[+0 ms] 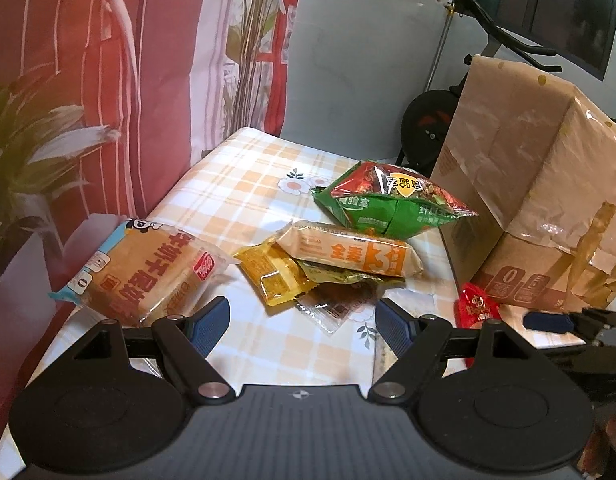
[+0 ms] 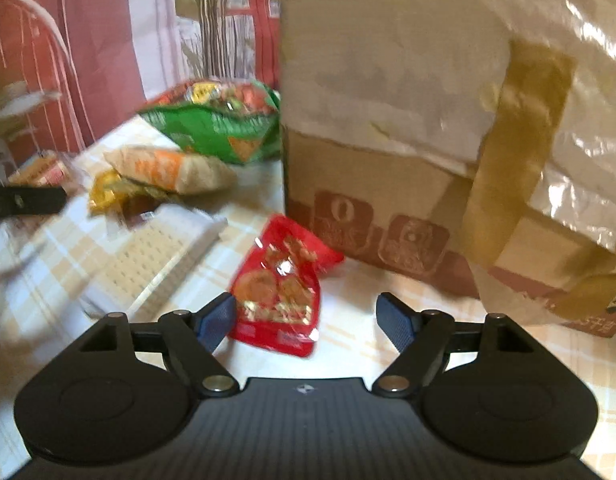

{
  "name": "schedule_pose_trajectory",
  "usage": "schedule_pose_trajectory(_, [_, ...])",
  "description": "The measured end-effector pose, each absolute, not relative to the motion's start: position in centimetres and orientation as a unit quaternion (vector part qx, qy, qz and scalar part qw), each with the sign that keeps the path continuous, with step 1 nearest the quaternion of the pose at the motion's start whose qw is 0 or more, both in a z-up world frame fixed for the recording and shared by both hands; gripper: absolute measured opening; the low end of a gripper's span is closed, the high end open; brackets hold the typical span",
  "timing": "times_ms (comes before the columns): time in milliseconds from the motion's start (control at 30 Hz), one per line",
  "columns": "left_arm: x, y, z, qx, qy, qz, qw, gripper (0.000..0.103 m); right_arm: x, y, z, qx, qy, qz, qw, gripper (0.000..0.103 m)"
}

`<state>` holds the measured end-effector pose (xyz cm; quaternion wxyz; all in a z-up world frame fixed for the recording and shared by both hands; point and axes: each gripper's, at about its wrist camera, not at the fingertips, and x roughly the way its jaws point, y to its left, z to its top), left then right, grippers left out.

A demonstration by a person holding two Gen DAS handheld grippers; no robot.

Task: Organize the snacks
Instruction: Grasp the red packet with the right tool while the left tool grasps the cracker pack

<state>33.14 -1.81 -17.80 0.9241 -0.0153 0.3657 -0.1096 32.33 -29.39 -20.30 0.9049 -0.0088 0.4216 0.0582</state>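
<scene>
Several snacks lie on the checked tablecloth (image 1: 243, 184): a bread packet (image 1: 147, 272), a yellow packet (image 1: 271, 276), a tan and orange bar packet (image 1: 348, 254), a green and red bag (image 1: 392, 204) and a clear brown packet (image 1: 340, 304). My left gripper (image 1: 301, 308) hovers open just in front of this pile, holding nothing. A small red packet (image 2: 279, 292) lies flat on the cloth beside the box. My right gripper (image 2: 306, 300) stands open over it. The left pad (image 2: 215, 320) is at the packet's edge and the right pad is well clear of it.
A tall cardboard box (image 2: 388, 140) wrapped in paper and tape fills the right side and stands close behind the red packet (image 1: 478, 308). A pale cracker packet (image 2: 155, 256) lies left of it. A red patterned curtain (image 1: 87, 100) hangs along the table's left edge.
</scene>
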Motion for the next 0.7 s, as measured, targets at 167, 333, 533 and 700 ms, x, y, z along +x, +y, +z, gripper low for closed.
schedule_pose_trajectory(167, [33.3, -1.5, -18.1, -0.015, 0.371, -0.107, 0.922, 0.082, 34.0, -28.6, -20.4, 0.022, 0.426, 0.063, 0.902, 0.079])
schedule_pose_trajectory(333, [33.3, -1.6, -18.2, -0.017, 0.374, -0.107, 0.921, 0.082, 35.2, -27.4, -21.7, -0.013, 0.434, 0.048, 0.899, 0.079])
schedule_pose_trajectory(533, [33.2, -2.6, -18.8, -0.019, 0.380, -0.124, 0.917, 0.082, 33.0, -28.4, -21.3, -0.010, 0.425, 0.068, 0.903, 0.058])
schedule_pose_trajectory(700, [33.0, -4.0, -19.4, -0.010, 0.386, -0.141, 0.912, 0.082, 31.1, -29.2, -21.1, -0.005, 0.417, 0.083, 0.905, 0.054])
